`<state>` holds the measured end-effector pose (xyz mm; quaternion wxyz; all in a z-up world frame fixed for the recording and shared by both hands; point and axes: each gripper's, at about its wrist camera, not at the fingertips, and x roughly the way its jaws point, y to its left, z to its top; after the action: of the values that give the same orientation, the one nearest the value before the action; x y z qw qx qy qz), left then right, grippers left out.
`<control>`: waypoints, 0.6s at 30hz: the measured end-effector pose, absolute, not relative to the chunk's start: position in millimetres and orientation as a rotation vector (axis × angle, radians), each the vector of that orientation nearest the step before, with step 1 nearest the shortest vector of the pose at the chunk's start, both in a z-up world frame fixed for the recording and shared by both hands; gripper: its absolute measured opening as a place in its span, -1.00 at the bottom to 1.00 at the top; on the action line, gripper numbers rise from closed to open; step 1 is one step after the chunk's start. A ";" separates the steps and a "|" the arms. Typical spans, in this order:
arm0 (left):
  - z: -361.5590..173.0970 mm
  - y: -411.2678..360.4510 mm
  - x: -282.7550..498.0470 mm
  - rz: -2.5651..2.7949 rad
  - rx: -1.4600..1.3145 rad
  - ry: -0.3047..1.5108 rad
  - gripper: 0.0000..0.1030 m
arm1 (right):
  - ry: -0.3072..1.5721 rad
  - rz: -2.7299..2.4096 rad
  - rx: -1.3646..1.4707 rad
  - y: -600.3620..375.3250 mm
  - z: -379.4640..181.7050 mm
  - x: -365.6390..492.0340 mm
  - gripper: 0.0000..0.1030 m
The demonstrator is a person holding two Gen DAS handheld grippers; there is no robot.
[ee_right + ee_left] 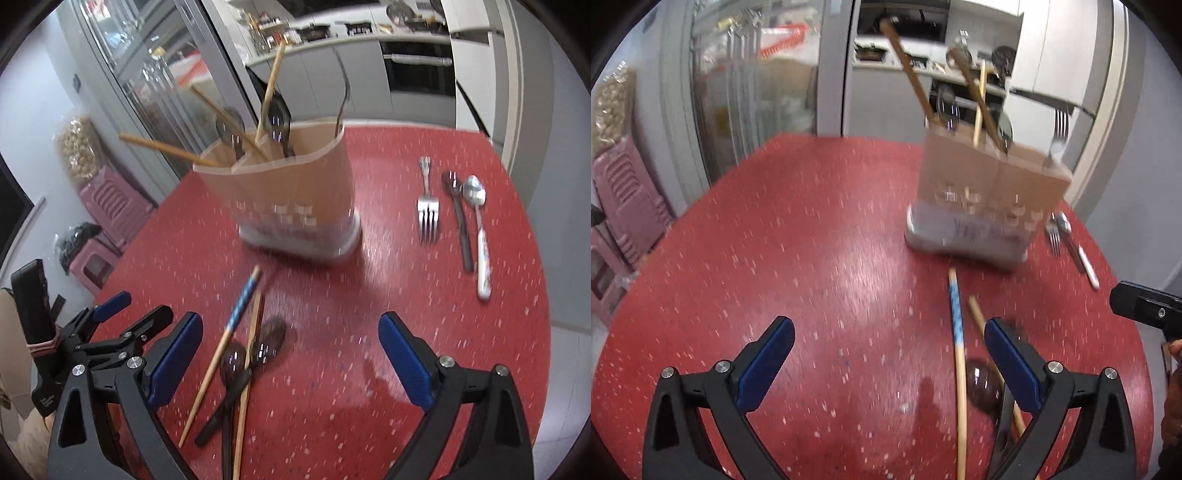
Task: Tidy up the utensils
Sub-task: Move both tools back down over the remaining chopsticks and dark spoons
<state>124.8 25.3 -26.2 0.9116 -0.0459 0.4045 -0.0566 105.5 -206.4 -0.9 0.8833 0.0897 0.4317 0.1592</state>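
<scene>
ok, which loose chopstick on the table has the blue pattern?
The left chopstick of the two by the dark spoons: blue-and-white banded top. The other chopstick is plain wood.

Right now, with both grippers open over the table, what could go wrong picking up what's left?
1. The chopsticks and dark spoons lie crossed in one pile; a grab may drag neighbours.
2. The holder is tall with sticks leaning out, so a knock might tip it.
3. The left gripper and right gripper are close and could collide.
</scene>
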 end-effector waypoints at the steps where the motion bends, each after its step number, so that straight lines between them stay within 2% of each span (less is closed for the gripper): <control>1: -29.9 24.9 122.1 -0.118 -0.096 0.845 1.00 | 0.910 0.332 0.189 -204.7 -3.4 103.7 0.88; 14: -54.8 27.3 100.3 -0.132 -0.041 0.933 1.00 | 1.108 0.302 0.268 -188.0 -42.7 107.5 0.88; 16: -55.8 27.4 101.2 -0.139 -0.038 0.945 1.00 | 1.139 0.293 0.285 -185.3 -48.4 110.7 0.83; 18: -56.9 26.5 102.8 -0.143 -0.031 0.954 1.00 | 1.168 0.281 0.305 -183.3 -53.7 113.9 0.68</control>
<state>102.8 26.5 -56.9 0.8858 -0.0148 0.4588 -0.0685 113.9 -183.3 -53.7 0.8141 0.1429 0.5472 0.1317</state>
